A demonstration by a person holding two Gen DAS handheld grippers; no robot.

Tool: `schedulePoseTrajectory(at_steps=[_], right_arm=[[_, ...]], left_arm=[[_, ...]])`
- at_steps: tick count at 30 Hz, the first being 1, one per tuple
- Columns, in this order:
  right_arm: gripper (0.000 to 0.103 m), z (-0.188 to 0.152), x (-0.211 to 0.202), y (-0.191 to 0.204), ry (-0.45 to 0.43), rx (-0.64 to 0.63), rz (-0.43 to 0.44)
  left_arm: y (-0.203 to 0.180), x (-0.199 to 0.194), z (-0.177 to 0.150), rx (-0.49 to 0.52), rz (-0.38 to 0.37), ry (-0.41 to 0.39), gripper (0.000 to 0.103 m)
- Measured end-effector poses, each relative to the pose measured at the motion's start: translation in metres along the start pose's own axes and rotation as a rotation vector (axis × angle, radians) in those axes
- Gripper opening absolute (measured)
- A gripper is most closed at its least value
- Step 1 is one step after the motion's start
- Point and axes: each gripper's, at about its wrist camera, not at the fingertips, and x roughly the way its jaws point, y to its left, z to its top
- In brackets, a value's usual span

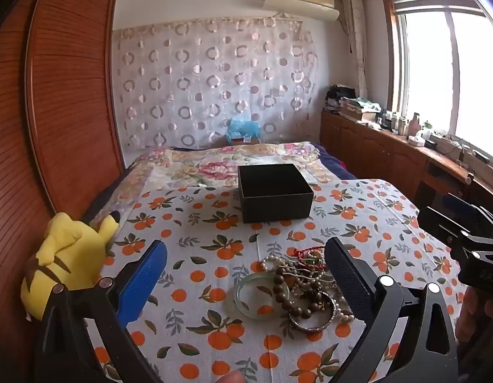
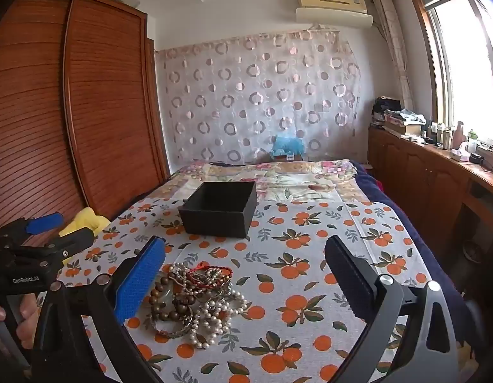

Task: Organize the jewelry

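Observation:
A heap of jewelry (image 1: 305, 287) lies on the orange-print cloth (image 1: 214, 233): a pale green bangle (image 1: 261, 296), brown wooden beads (image 1: 283, 287), pearl strands, a red cord and a metal bangle (image 1: 313, 319). The heap also shows in the right wrist view (image 2: 195, 300). An open, empty black box (image 1: 275, 191) (image 2: 219, 207) stands farther back. My left gripper (image 1: 246, 274) is open above the heap's left part. My right gripper (image 2: 246, 274) is open, with the heap by its left finger. Each gripper shows in the other's view (image 1: 469, 239) (image 2: 39, 236).
A yellow plush toy (image 1: 68, 255) lies at the left edge of the bed beside a wooden wardrobe (image 1: 55, 95). A floral quilt (image 1: 230, 159) covers the far bed. A wooden cabinet (image 1: 390, 146) with clutter runs under the window on the right.

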Motion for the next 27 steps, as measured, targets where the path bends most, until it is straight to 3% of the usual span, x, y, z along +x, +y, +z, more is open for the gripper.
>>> schedulePoseTrajectory(at_steps=[27], right_arm=[[0.101,-0.0010,-0.0008,0.0010,-0.006,0.006,0.003]], left_arm=[[0.0003,0.0003,0.0000,-0.001,0.001,-0.006,0.095]])
